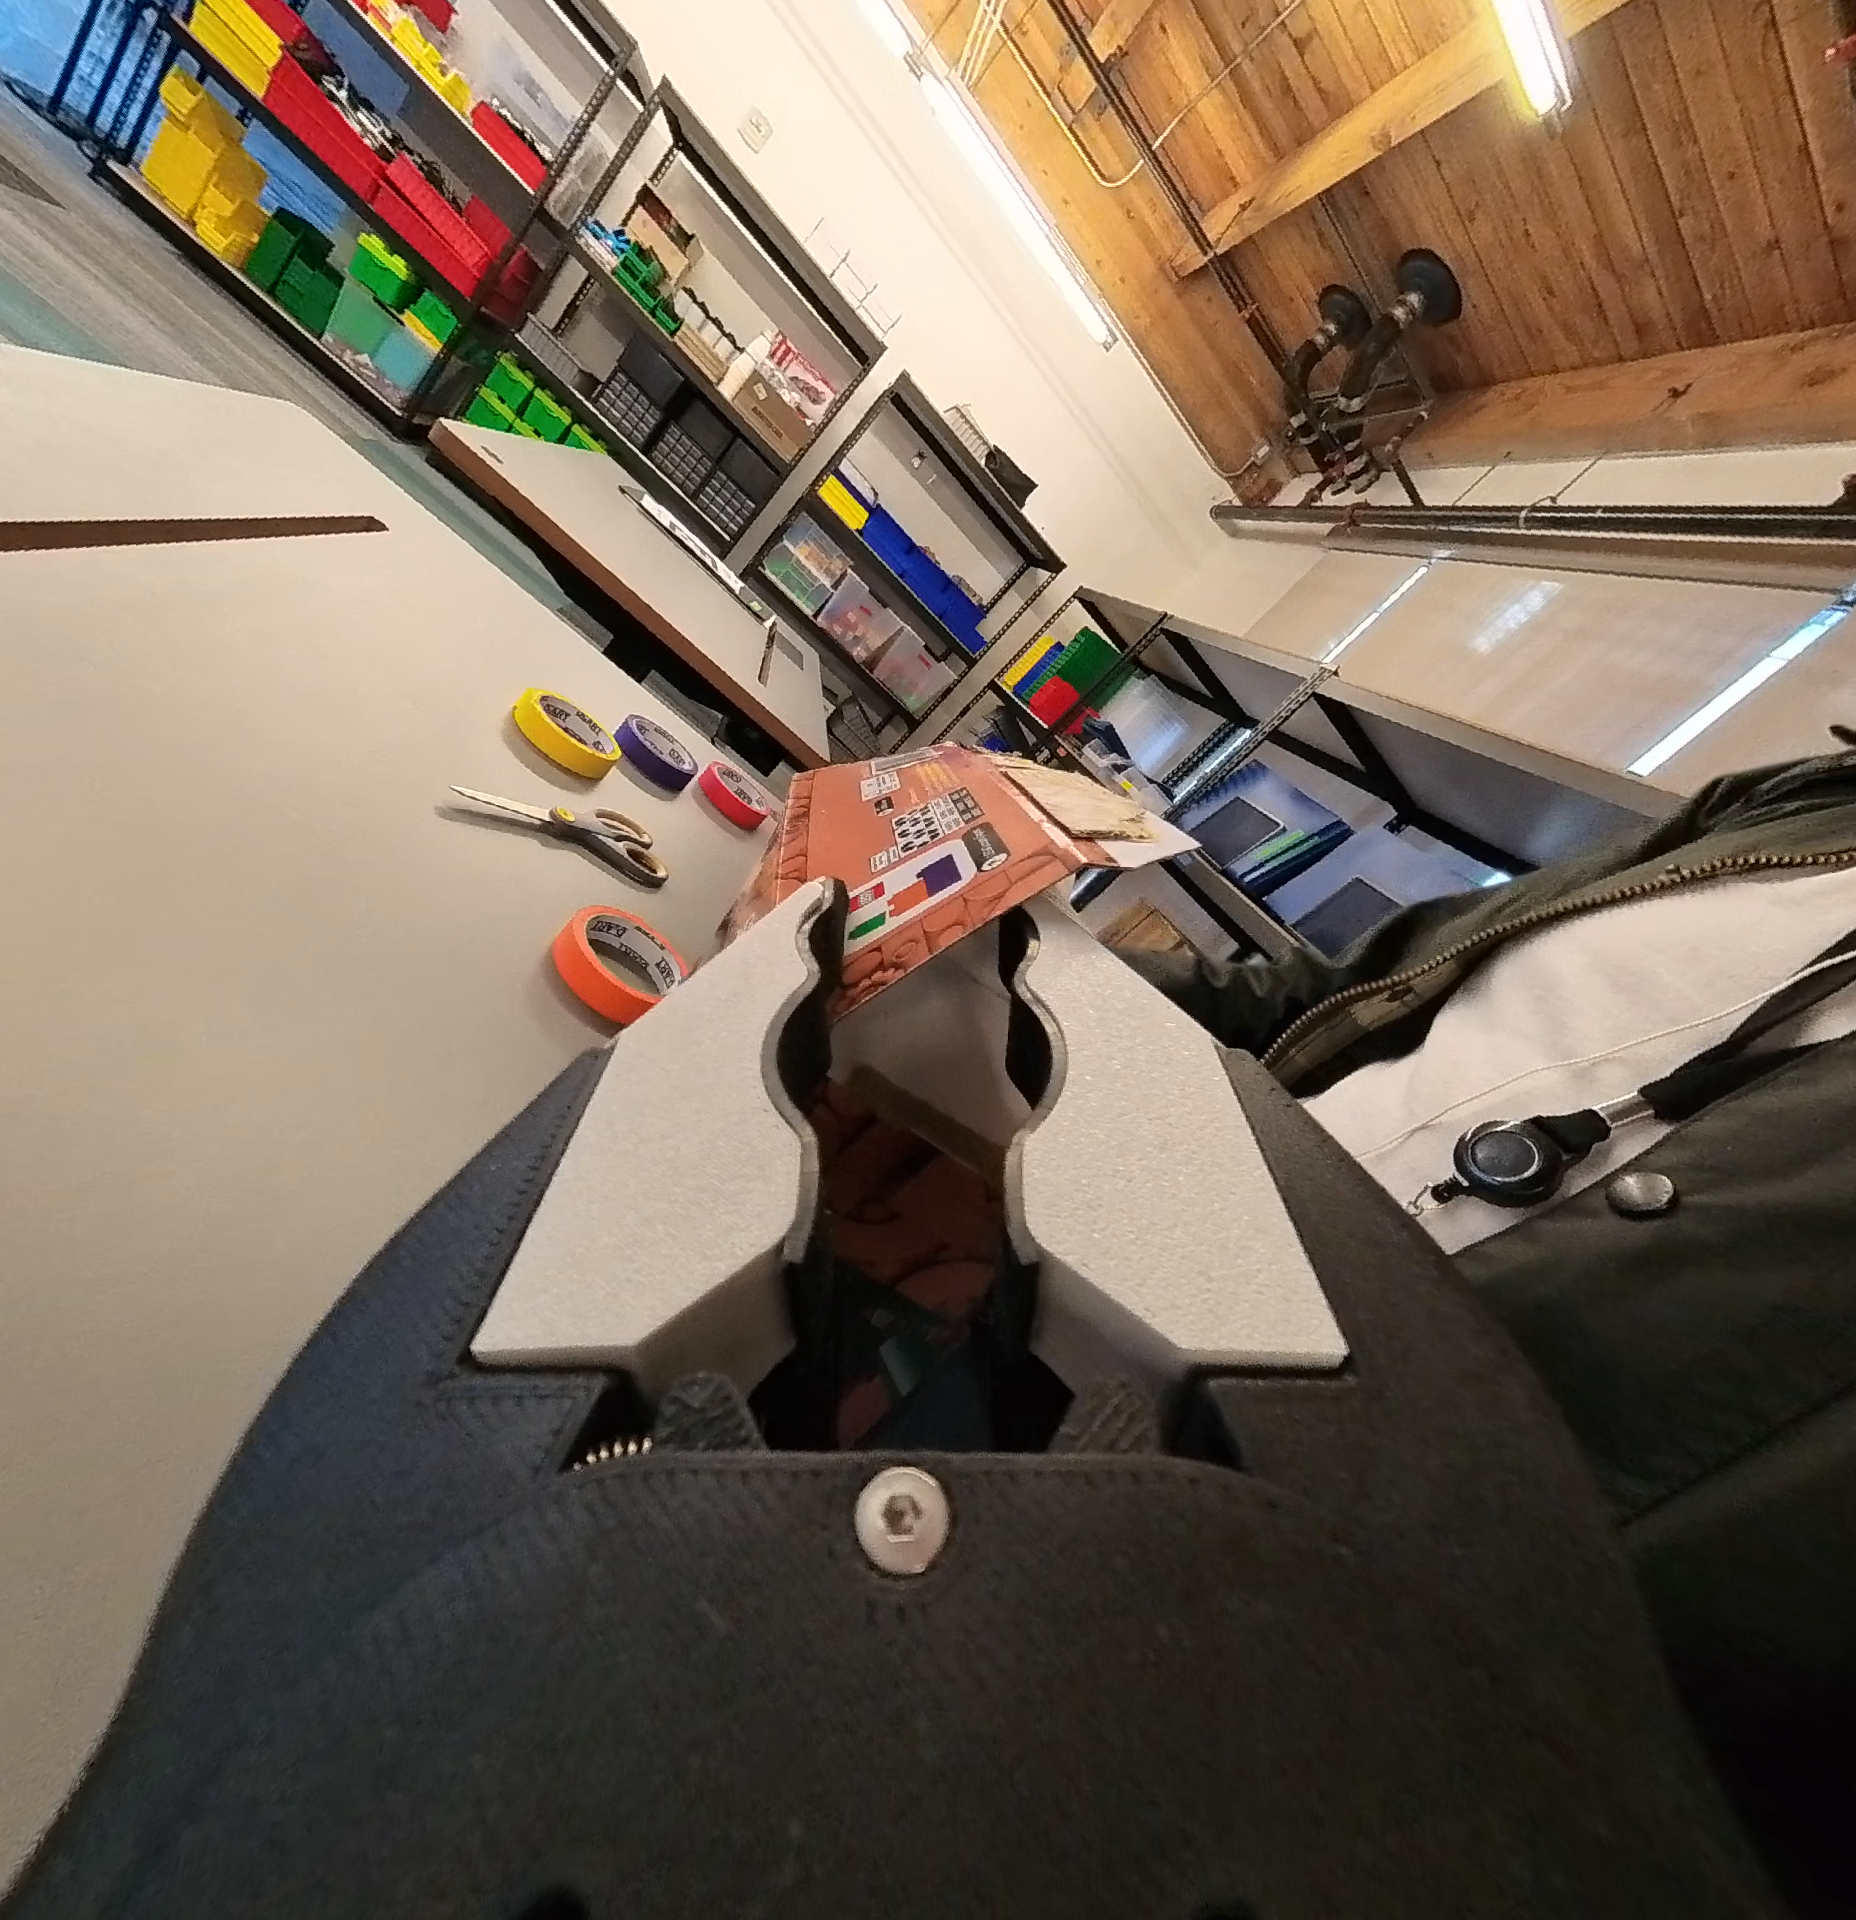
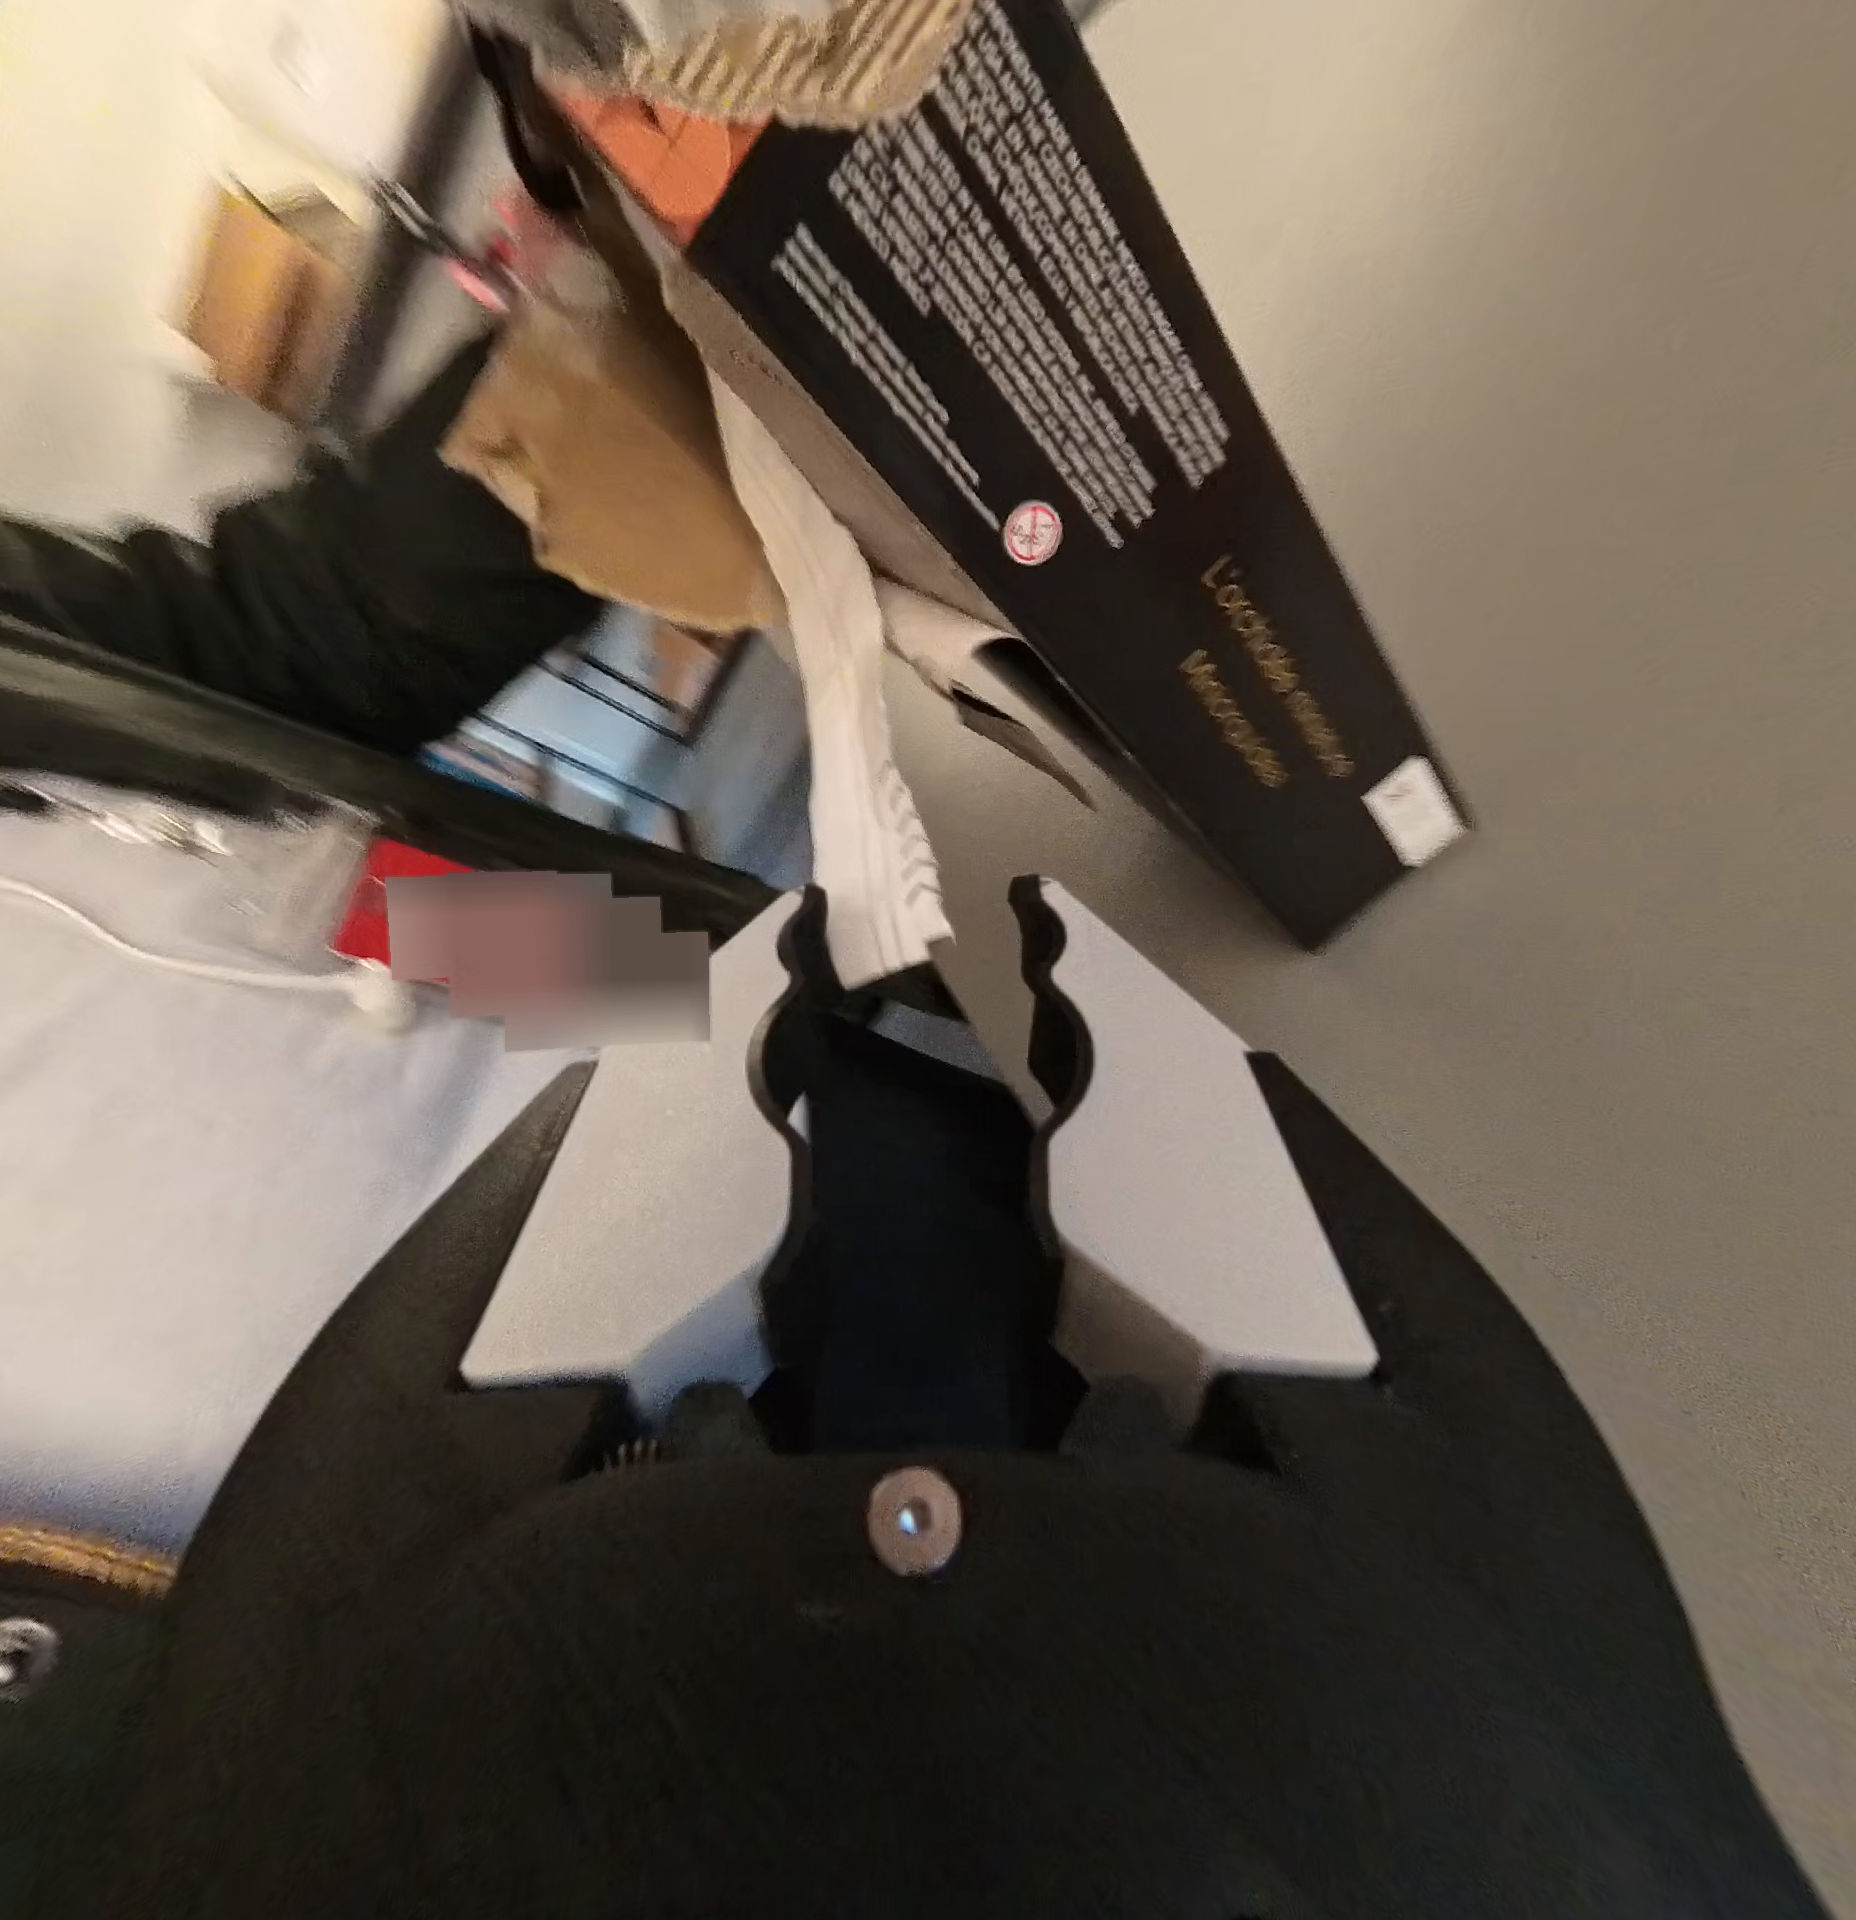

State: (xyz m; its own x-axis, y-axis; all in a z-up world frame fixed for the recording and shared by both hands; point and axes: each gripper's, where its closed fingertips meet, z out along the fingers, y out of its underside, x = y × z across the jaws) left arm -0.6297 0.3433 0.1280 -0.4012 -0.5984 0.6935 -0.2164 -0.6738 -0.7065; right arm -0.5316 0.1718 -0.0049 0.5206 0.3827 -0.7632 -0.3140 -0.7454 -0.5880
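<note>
right now the left gripper is holding an orange printed box near the middle of the left wrist view. its jaws are squeezing in on the near edge of the box, and the box is stretching away from them toward the upper right. the box is up in the air, off the white worktop.

on the worktop, to the left of the box, four tape rolls are lying flat: yellow tape, purple tape, red tape and orange tape. scissors are lying between them. a person's dark jacket is filling the right side.

in the right wrist view the picture is blurry. the right gripper is reaching up to the black side of what looks like the same box, which is running long from the upper middle down to the right. a white folded paper is hanging out of the box's open end, down between the jaws. the jaws are spread apart, not yet pinching it. so the right gripper is nearest the paper.
</note>
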